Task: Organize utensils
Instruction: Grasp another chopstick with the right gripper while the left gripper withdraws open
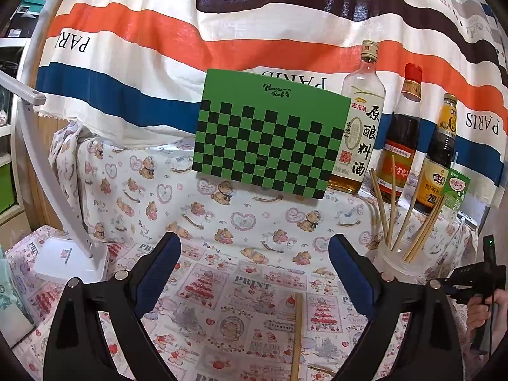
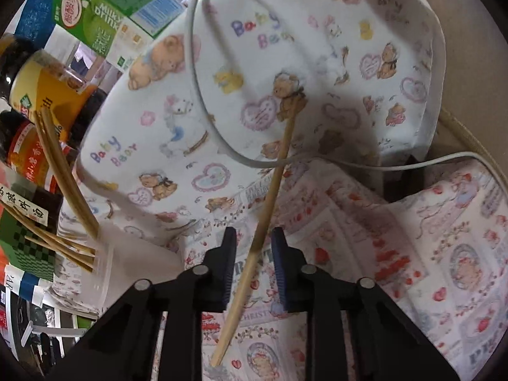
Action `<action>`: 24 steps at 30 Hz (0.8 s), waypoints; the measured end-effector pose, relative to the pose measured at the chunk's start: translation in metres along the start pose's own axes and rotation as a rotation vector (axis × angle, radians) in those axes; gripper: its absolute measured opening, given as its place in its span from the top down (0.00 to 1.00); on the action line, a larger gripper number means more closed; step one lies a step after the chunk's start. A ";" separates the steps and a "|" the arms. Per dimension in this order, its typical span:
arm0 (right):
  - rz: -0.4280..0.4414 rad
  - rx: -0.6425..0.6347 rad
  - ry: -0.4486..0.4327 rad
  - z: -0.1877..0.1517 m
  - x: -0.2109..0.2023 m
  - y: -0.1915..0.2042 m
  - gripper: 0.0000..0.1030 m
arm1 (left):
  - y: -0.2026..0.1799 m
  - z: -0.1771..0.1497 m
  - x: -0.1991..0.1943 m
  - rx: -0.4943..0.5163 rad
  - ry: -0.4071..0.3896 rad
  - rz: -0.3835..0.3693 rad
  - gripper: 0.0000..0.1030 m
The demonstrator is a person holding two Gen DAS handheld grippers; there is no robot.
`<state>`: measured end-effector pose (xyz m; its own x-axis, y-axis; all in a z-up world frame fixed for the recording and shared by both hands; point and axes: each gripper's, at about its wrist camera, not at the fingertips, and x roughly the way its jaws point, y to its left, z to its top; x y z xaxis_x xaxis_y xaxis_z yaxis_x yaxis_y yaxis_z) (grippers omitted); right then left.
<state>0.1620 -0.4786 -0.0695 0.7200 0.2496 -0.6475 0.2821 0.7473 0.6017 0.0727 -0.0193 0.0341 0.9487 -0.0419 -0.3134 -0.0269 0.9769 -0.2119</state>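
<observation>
Backdrop: a hanging striped cloth in orange, blue, dark brown and white (image 1: pixel 152 47). The surface (image 1: pixel 260 273) wears printed bear-and-heart fabric. A white desk lamp (image 1: pixel 68 255) stands at left.

Worktop (image 1: pixel 241 273): front centre open. Obstacles: checkerboard (image 1: pixel 270 133) at back; bottles (image 1: pixel 403 133) and chopstick cup (image 1: pixel 401 262) right; lamp base (image 1: pixel 71 262) left; white cable (image 2: pixel 222 133) looping across cloth
</observation>
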 end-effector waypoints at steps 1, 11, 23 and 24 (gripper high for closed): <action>-0.001 -0.002 0.015 -0.001 0.004 0.000 0.88 | 0.001 0.000 0.000 -0.003 0.001 0.000 0.09; -0.038 -0.241 0.145 -0.051 -0.010 0.035 0.93 | 0.013 0.004 -0.003 -0.066 0.000 -0.002 0.09; -0.098 -0.457 0.206 -0.113 -0.030 0.058 0.81 | 0.024 0.005 -0.004 -0.138 0.017 -0.042 0.10; -0.124 -0.480 0.176 -0.111 -0.029 0.063 0.80 | 0.024 0.005 -0.003 -0.136 0.018 -0.038 0.09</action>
<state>0.0882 -0.3704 -0.0645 0.5709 0.2100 -0.7937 0.0069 0.9655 0.2605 0.0707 0.0050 0.0350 0.9441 -0.0831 -0.3190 -0.0348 0.9372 -0.3471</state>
